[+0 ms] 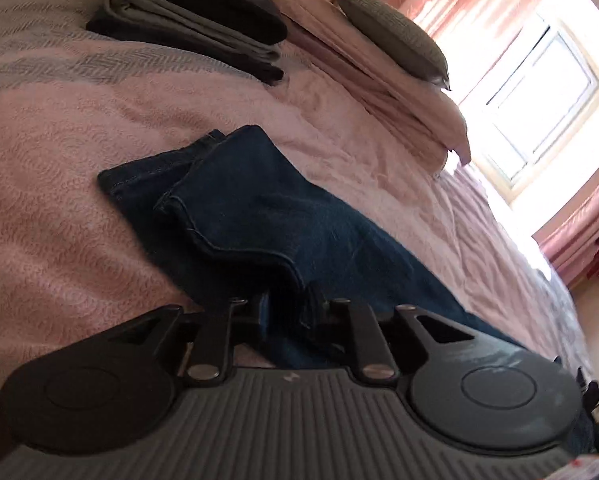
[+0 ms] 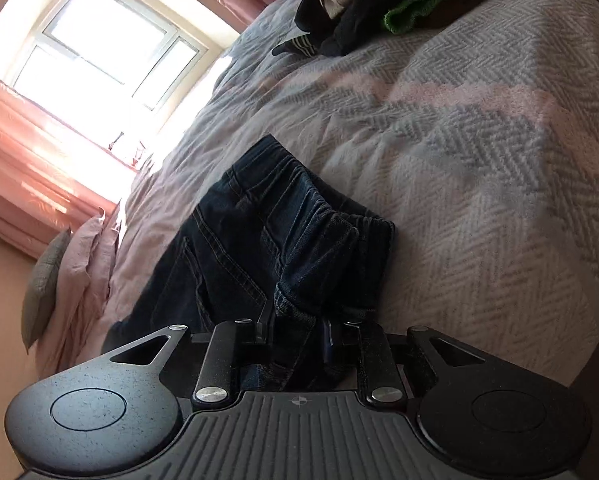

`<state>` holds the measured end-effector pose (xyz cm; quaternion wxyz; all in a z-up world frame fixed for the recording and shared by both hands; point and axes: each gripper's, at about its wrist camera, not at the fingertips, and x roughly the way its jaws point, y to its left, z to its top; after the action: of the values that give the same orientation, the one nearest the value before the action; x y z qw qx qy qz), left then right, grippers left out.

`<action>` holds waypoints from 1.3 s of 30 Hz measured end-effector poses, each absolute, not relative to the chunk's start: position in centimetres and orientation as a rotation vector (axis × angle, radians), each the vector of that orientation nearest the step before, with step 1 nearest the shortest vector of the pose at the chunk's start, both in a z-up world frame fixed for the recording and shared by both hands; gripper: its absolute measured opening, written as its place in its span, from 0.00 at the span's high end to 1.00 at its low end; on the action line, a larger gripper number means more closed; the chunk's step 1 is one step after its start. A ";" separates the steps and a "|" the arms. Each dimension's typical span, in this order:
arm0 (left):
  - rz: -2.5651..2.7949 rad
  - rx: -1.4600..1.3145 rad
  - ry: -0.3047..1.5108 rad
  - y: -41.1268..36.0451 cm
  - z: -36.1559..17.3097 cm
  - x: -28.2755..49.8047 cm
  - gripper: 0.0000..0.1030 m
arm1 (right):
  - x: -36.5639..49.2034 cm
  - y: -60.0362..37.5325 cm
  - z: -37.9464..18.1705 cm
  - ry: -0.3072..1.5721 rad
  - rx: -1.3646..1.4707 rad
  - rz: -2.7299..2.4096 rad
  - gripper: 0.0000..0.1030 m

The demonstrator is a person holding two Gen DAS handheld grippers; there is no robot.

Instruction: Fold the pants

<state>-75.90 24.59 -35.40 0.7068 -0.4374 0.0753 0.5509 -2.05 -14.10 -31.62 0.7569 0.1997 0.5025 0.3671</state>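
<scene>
The jeans lie on the bed, legs doubled toward the pillows, waistband toward the herringbone throw. My left gripper is clamped on denim at the near leg edge. My right gripper is likewise clamped on a bunched fold below the waistband.

Step in hand, as I judge it: carry one end over the other.

1. I keep both grips firm; denim is heavy and will slip from a shallow bite.
2. I lift both ends level, so the fold line stays straight.
3. I align the edges before releasing.
4. I stay clear of the folded stack.
</scene>
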 end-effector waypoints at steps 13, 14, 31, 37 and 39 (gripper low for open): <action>1.271 -0.907 -0.003 26.7 -32.1 -78.8 1.00 | -2.5 -13.8 -31.3 1.090 0.427 0.744 0.82; 1.280 -0.848 0.020 26.1 -31.4 -78.4 0.99 | -2.6 -13.7 -31.1 1.085 0.414 0.745 0.82; 1.370 -0.936 0.060 26.6 -33.1 -81.9 1.00 | -2.0 -13.6 -29.1 1.074 0.384 0.758 0.85; 1.370 -0.792 0.158 25.3 -31.8 -81.4 0.99 | -1.6 -13.9 -28.6 1.082 0.351 0.770 0.85; 1.375 -0.818 0.159 25.1 -32.4 -81.7 0.99 | -1.4 -14.2 -29.3 1.100 0.369 0.761 0.85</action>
<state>-81.69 25.05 -32.41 0.6939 -0.3662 0.0712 0.6159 -1.43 -14.20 -29.32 0.7689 0.1700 0.5070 0.3505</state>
